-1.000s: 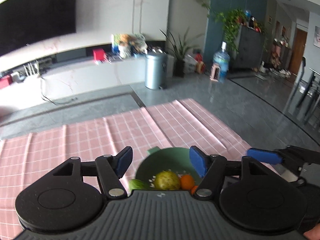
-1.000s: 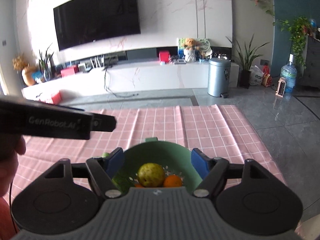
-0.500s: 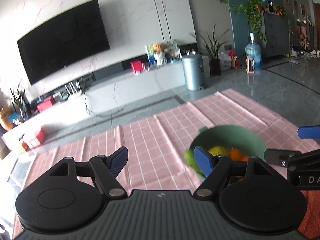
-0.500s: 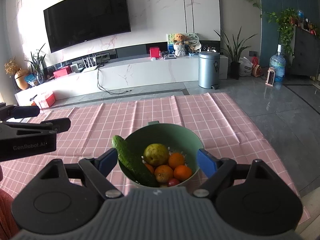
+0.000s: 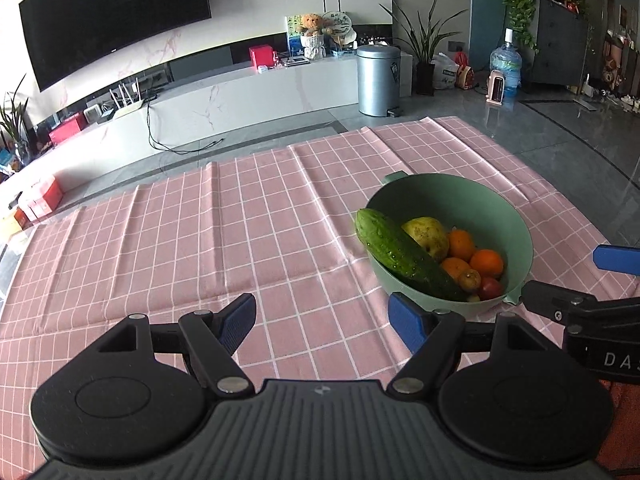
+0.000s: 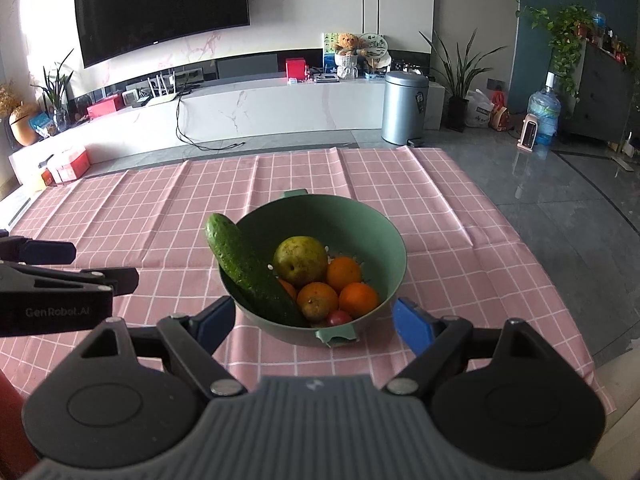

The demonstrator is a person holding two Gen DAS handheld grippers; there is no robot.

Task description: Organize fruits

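Right wrist view is showing the green bowl (image 6: 394,248) sitting on the surface (image 6: 160,208), just in front of the right claw (image 6: 314,322), whose two blue fingers are standing wide apart on either side of the bowl's near handle and are holding nothing. The left claw (image 5: 322,318) is also spread apart and empty, and it is hovering over bare cloth to the left of the bowl.

A cucumber (image 6: 250,274) is leaning over the bowl's left rim with its tip sticking out. I am judging this the main risk: a claw brushing that tip could be levering it out, or tipping the bowl. The pear (image 6: 300,260), the oranges (image 6: 344,286) and a small red fruit (image 6: 339,317) (possibly a tomato, it is half hidden) are lying packed together, so pinching one round fruit could be pushing its neighbours and making them roll. The two claws are also working near each other, and they could be colliding.

The pink checked tablecloth (image 5: 200,232) is lying with raised creases, so a bowl dragged across it could be catching. The bowl is standing toward the right side, not far from the edge. Behind, the living room is showing a wall television (image 6: 160,4), a white low cabinet (image 6: 260,108) and a grey bin (image 6: 404,106).
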